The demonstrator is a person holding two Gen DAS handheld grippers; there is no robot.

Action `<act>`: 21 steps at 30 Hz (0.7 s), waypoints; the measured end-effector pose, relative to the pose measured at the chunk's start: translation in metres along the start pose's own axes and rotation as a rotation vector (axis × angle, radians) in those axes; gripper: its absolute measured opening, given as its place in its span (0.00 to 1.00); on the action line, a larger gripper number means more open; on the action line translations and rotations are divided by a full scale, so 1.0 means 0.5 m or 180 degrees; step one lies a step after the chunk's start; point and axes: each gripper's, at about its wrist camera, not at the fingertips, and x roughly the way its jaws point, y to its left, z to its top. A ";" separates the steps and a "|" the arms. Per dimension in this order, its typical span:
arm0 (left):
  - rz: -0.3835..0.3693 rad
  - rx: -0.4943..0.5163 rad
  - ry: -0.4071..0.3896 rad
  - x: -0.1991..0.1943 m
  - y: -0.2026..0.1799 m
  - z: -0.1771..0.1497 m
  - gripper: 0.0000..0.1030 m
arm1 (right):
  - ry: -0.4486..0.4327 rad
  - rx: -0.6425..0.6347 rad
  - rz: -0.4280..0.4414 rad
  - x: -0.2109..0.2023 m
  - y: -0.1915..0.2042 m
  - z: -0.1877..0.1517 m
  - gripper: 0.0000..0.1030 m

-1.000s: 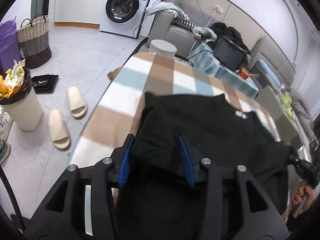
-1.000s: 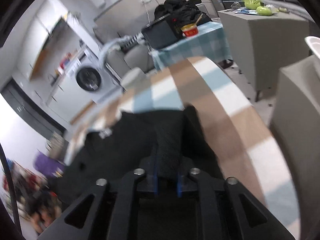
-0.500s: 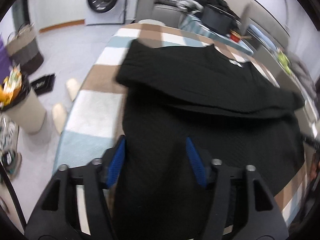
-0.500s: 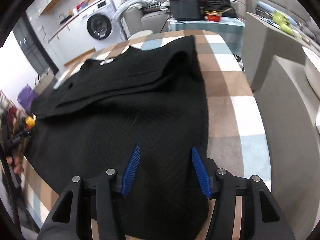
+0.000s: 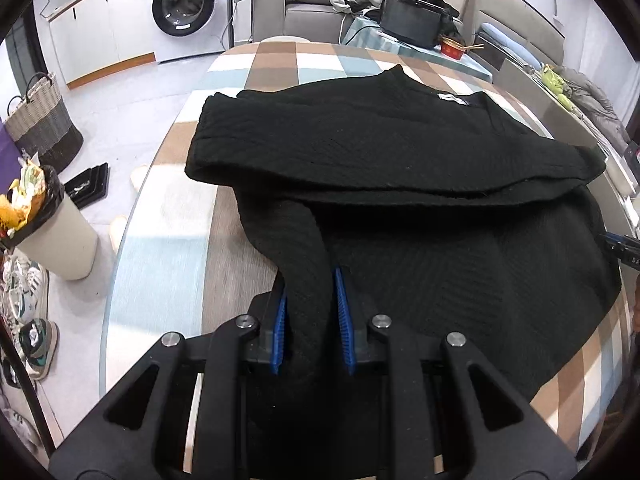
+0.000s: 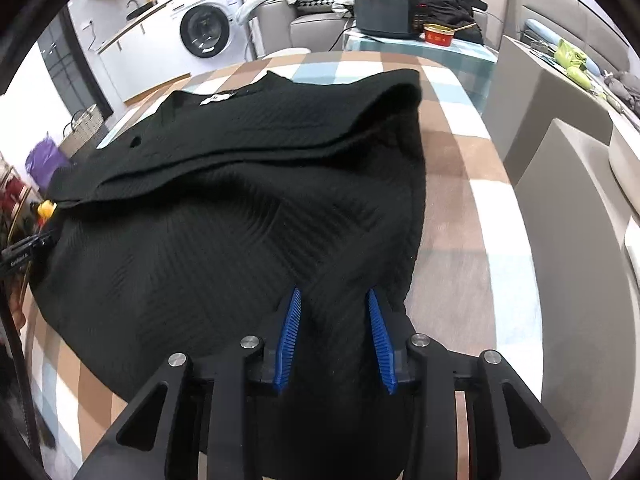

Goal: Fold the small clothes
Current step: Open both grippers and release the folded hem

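A black knitted sweater (image 5: pixel 400 152) lies on the checked tablecloth (image 5: pixel 168 248), its upper part folded down in a band across the body, white neck label (image 5: pixel 452 99) at the far side. My left gripper (image 5: pixel 310 284) is at the near left corner of the hem. Its jaws are closing, and a raised ridge of black fabric fills the gap between the blue pads. In the right wrist view the sweater (image 6: pixel 240 168) spreads to the left. My right gripper (image 6: pixel 334 292) is closing on a bunched fold at the near right corner.
Beyond the table stand a washing machine (image 5: pixel 184 8), a grey sofa (image 5: pixel 304 8) and a side table with a black screen (image 5: pixel 412 20). On the floor at left are a bin (image 5: pixel 56 232), a woven basket (image 5: pixel 40 120) and shoes (image 5: pixel 28 292). Grey cabinets (image 6: pixel 560 128) flank the right table edge.
Both grippers let go of the folded-over upper part, drew back toward the near hem, and their jaws have narrowed onto ridges of fabric there.
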 end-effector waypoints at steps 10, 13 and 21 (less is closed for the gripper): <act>-0.0098 -0.0352 -0.0208 -0.067 0.058 -0.029 0.51 | -0.0480 0.0524 0.0155 -0.080 -0.044 0.000 0.38; -0.0132 -0.0399 -0.0352 -0.090 0.066 -0.007 0.65 | -0.0784 0.0672 0.0206 -0.106 -0.065 0.029 0.45; -0.0183 -0.0745 -0.0516 -0.087 0.102 0.079 0.73 | -0.0755 0.0862 0.0469 -0.079 -0.076 0.088 0.57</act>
